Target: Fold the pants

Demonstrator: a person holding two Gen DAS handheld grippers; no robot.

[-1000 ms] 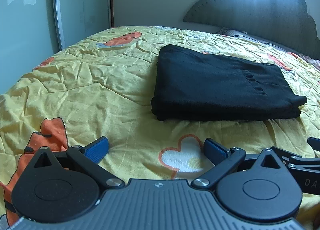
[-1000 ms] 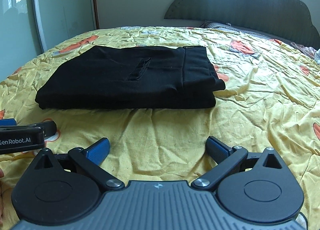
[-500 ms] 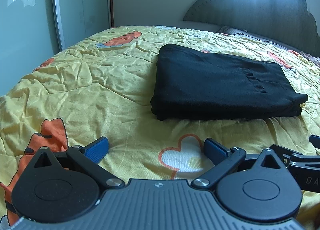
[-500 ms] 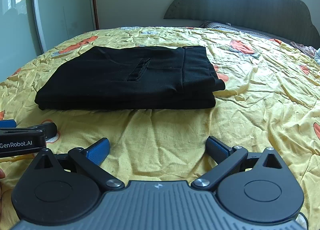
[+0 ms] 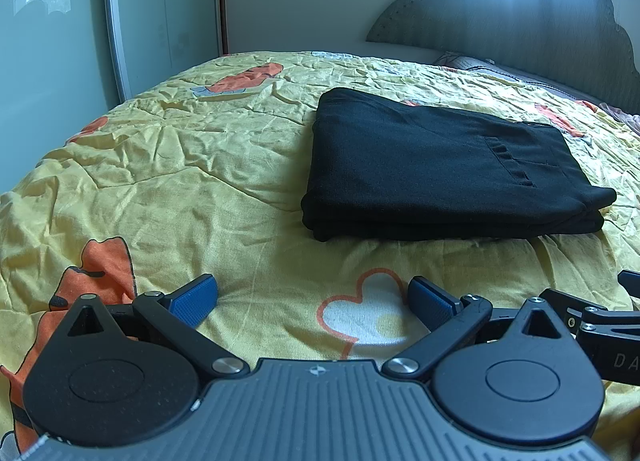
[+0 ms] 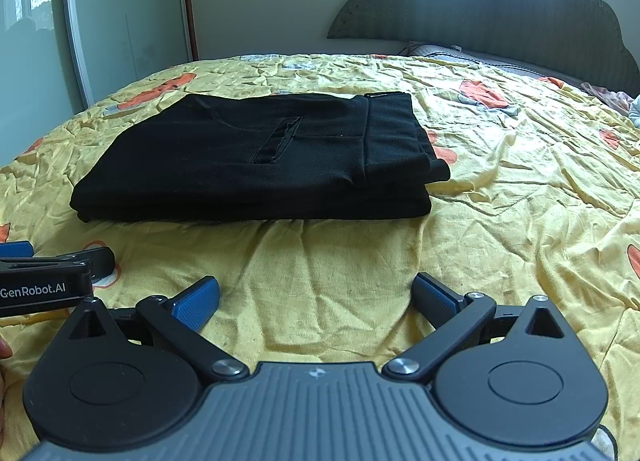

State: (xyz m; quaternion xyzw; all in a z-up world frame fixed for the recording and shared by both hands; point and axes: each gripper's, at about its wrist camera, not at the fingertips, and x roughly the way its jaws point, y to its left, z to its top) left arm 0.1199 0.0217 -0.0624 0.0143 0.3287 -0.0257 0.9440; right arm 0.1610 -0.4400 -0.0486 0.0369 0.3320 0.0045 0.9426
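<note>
Both tongs spread wide and empty; pants folded on the bed.

Left tongs (image 5: 312,297) and right tongs (image 6: 316,297) hover low over the bedspread (image 6: 340,281), blue ribbed pads far apart, gripping nothing. Ahead of both, clear of them, the black pants (image 6: 256,161) lie as a flat stacked rectangle, matte knit, pocket slit upward. Bedspread: creased yellow cotton, orange cartoon prints. Beyond it, a dark scalloped padded headboard (image 6: 500,9).
</note>
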